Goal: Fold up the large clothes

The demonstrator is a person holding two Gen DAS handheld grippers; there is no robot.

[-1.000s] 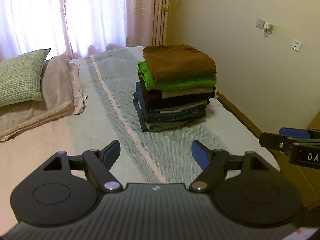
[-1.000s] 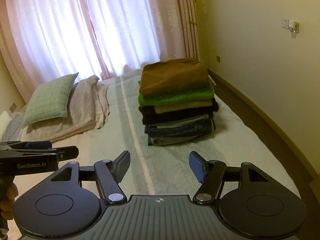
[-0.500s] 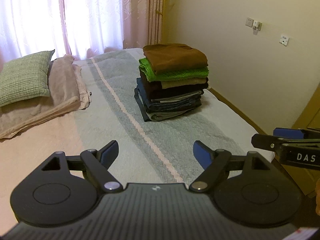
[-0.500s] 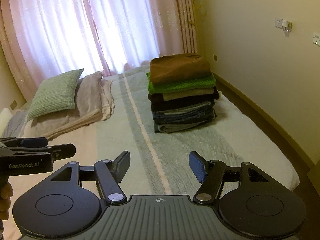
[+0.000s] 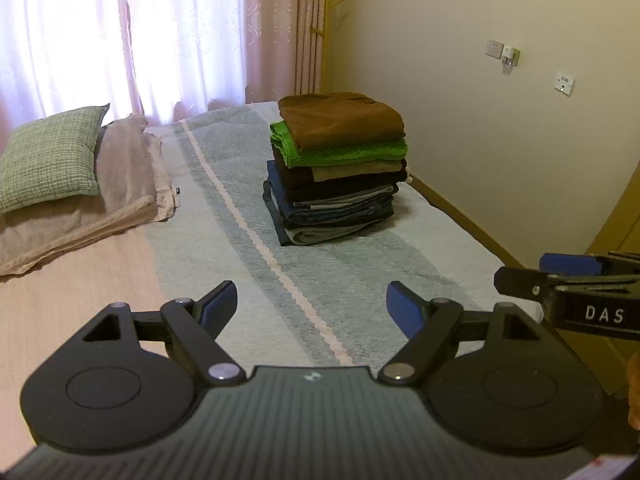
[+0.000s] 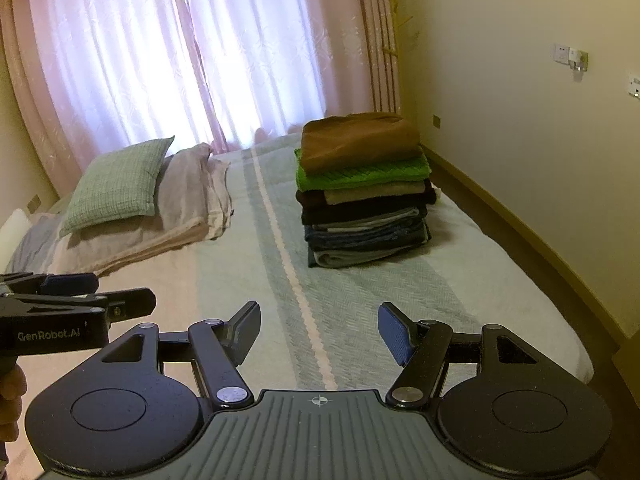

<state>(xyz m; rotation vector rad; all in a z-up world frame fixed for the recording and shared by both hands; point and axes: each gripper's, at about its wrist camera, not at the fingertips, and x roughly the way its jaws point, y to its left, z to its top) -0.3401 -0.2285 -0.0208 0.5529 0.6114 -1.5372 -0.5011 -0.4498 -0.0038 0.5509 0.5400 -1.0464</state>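
Both views wider than 1 s ago: left gripper and right gripper backed away, jaws spread, empty. Stack of folded clothes on bed; folding likely finished

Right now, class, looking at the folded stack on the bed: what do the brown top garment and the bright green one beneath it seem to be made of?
The brown folded garment looks like a soft, matte fabric, perhaps fleece or brushed cotton: smooth surface, no sheen, no visible weave. The bright green folded garment seems to be a knit: ribbed texture shows along its surface. The fibre of either cannot be told.
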